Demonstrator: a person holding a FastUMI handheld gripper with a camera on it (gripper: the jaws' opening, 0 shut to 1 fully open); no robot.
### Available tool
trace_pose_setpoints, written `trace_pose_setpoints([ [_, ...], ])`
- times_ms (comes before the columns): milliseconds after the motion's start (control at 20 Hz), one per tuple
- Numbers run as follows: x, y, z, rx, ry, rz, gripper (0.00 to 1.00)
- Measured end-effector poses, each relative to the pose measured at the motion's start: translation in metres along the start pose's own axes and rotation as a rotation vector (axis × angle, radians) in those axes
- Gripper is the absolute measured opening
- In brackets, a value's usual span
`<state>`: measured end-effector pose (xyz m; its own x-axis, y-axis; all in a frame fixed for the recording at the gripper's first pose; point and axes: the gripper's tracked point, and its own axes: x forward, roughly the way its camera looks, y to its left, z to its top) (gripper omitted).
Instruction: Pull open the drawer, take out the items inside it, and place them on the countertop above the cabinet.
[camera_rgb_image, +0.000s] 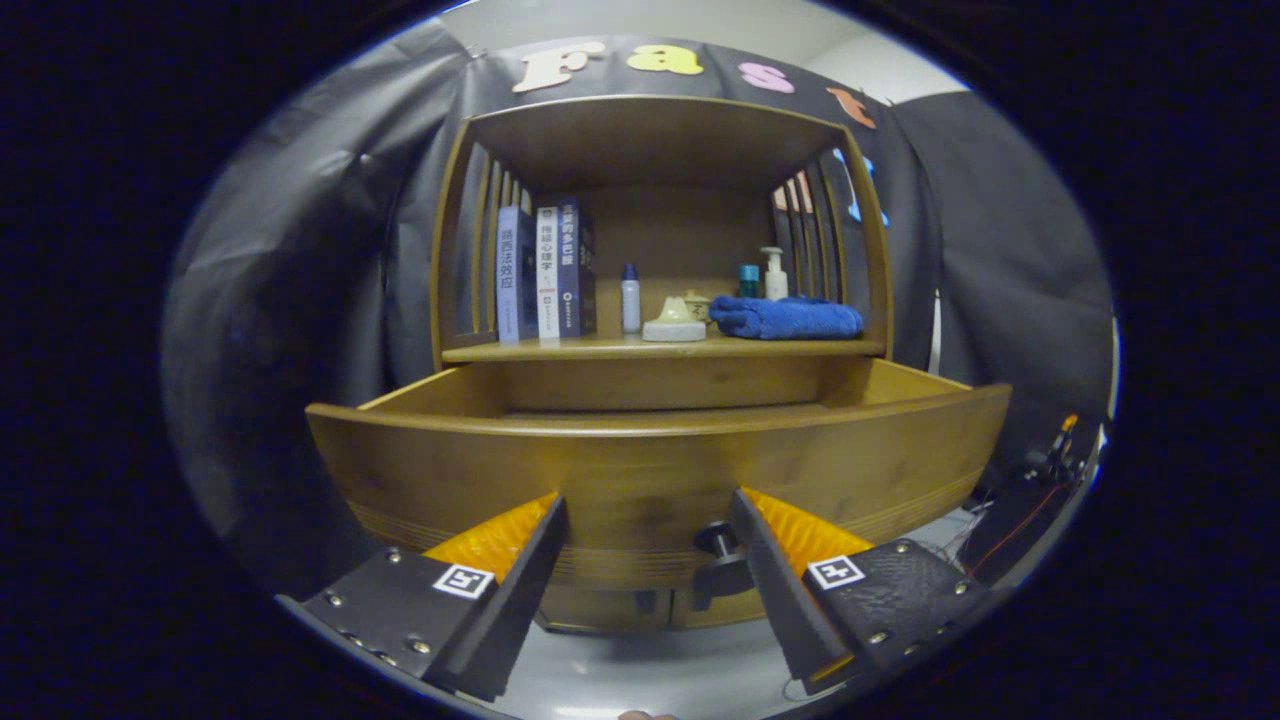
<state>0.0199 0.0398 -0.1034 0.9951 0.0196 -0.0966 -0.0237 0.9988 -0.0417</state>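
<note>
A wooden cabinet stands ahead with its drawer (640, 470) pulled out toward me; the drawer's front panel hides what lies inside. A dark round knob (718, 541) sticks out of the drawer front, close against the inner side of my right finger. My gripper (648, 512) is open, both fingers spread just in front of the drawer front with nothing pressed between them. Above the drawer runs the countertop (600, 350) of the cabinet, under a wooden hutch.
On the countertop stand three books (545, 270) at the left, a small bottle (630, 298), a pale dish-like object (674, 322), a folded blue towel (787, 317), a teal jar and a pump bottle (774, 274). Slatted side walls enclose the shelf. Cables lie at the lower right.
</note>
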Motion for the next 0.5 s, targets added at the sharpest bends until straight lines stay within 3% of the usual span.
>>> trace_pose_setpoints([
  [500,0.034,0.0,0.01,-0.01,-0.008,0.01,0.98],
])
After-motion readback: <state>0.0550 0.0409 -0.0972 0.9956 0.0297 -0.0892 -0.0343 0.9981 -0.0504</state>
